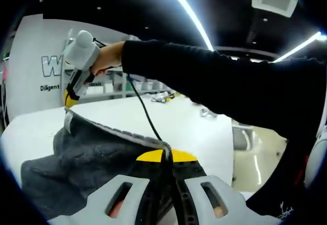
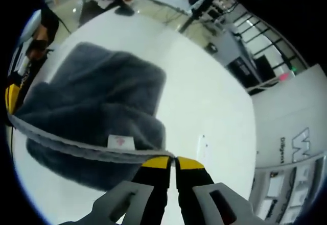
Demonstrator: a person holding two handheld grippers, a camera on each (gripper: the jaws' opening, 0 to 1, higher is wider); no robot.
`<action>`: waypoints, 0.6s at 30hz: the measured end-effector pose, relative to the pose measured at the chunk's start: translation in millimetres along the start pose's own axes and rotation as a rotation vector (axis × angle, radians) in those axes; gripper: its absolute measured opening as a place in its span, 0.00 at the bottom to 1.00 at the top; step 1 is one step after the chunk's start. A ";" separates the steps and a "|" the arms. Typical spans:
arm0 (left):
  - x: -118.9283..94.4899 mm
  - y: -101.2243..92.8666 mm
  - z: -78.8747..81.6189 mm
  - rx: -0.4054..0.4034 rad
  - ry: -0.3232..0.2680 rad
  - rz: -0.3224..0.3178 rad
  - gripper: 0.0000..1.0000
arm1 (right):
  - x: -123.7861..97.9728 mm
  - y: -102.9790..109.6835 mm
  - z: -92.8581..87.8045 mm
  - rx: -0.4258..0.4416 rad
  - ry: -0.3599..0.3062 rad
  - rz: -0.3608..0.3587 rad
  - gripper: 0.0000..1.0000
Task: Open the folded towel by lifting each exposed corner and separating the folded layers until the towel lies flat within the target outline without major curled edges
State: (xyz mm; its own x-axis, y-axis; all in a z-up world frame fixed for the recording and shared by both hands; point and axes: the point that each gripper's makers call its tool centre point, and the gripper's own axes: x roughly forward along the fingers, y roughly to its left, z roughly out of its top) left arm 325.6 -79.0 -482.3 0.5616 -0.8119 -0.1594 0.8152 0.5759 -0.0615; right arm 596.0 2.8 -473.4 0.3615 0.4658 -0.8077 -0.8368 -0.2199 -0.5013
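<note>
Currently both grippers are clamped on the same hemmed edge of the grey towel (image 1: pixel 92 158), one at each end, and the edge runs taut between them above the white table (image 1: pixel 194 123). Left gripper (image 1: pixel 166 158): jaws closed on the hem, yellow tips pinching it right at the corner. Right gripper (image 2: pixel 172 159): jaws also closed on the hem, which leaves its tips and stretches off toward the left gripper's yellow tip at the far left of the right gripper view. A white label (image 2: pixel 120 142) sits on the towel just beside the right tips. The rest of the cloth hangs below the edge and bunches on the table in soft folds (layers look not yet fully separated). My read on doing this step well: keep the hem taut and level, lift both ends together until the hanging layer peels free, then carry the edge away from the heap and lower it so the cloth lays out without a curl. Uneven tension would likely skew it. I can't make out a target outline on the table.
</note>
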 end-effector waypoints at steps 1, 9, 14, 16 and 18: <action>0.8 -0.8 0.3 0.004 -0.001 -0.004 0.00 | -1.4 0.0 -1.7 0.001 0.002 -0.003 0.00; 16.4 -12.0 6.5 0.030 -0.004 -0.037 0.00 | -15.5 0.6 -21.5 0.016 0.027 -0.021 0.00; 22.8 -15.1 8.3 0.042 -0.003 -0.049 0.00 | -23.1 0.9 -30.7 0.027 0.033 -0.035 0.00; 22.5 -15.9 9.8 0.050 -0.005 -0.053 0.00 | -25.7 1.5 -35.8 0.032 0.037 -0.038 0.00; 22.2 -16.4 9.8 0.059 -0.005 -0.057 0.00 | -27.9 1.4 -41.2 0.038 0.041 -0.040 0.00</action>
State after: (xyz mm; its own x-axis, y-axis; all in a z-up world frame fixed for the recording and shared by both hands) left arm 326.2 -107.4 -475.2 0.5144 -0.8440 -0.1520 0.8529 0.5219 -0.0119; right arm 601.7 -45.8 -464.4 0.4111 0.4376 -0.7997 -0.8359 -0.1691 -0.5222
